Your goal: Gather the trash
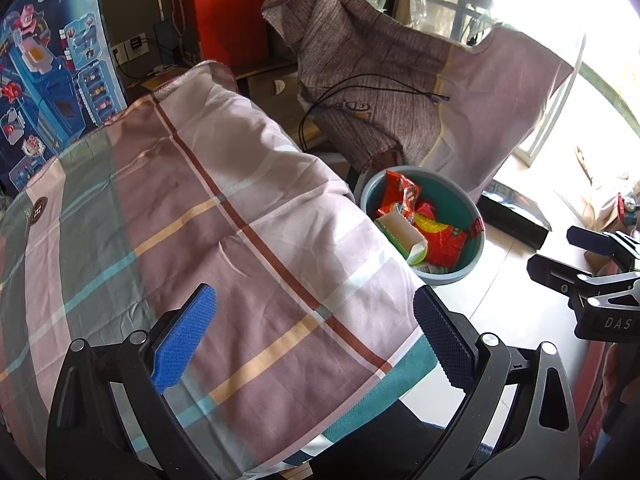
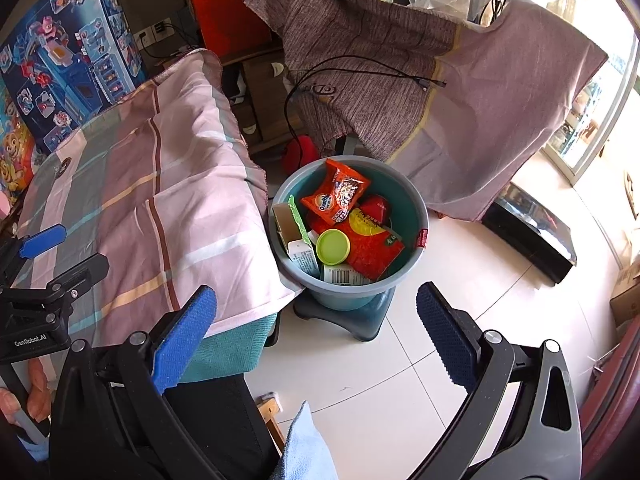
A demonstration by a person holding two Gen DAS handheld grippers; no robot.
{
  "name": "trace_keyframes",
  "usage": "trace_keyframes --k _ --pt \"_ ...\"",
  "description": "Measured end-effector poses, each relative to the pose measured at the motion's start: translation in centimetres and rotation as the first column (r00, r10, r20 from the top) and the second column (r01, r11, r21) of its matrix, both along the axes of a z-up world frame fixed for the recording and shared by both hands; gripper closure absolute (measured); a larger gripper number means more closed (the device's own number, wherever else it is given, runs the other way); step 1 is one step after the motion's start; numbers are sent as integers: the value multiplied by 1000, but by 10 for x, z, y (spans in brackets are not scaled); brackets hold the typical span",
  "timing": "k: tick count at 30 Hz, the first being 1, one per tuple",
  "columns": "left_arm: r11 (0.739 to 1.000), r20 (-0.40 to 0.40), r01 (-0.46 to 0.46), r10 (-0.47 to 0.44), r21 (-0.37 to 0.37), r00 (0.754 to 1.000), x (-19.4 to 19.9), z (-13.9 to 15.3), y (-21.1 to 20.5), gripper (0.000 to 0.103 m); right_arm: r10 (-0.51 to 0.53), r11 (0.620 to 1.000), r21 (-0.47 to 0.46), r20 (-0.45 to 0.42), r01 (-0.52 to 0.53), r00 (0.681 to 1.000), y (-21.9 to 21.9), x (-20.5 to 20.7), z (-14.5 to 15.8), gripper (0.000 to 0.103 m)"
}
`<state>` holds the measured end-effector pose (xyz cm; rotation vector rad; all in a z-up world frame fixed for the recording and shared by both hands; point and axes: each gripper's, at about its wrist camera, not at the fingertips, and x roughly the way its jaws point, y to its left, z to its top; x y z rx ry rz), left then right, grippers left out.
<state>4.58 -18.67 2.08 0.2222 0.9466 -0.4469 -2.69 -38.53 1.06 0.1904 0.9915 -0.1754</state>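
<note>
A blue-grey bucket (image 2: 420, 220) stands on a dark stool on the floor beside the table. It holds an orange Ovaltine packet (image 2: 334, 194), a red and yellow wrapper (image 2: 370, 242), a green lid (image 2: 333, 247) and a carton (image 2: 286, 220). The bucket also shows in the left wrist view (image 1: 472, 256). My left gripper (image 1: 316, 336) is open and empty above the checked tablecloth (image 1: 224, 240). My right gripper (image 2: 316, 336) is open and empty above the floor, near the bucket.
The cloth-covered table (image 2: 140, 184) fills the left. A draped chair (image 2: 460, 92) with a black cable stands behind the bucket. A toy box (image 2: 72, 56) leans at the far left. A black base (image 2: 528, 232) lies on the white tiles at right.
</note>
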Motion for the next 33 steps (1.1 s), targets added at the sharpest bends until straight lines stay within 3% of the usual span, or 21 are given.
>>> trace_keyframes --k 33 --pt "1000 -10 -9 9 -17 1000 0 -13 3 4 13 1000 7 -25 -13 1000 7 5 -12 7"
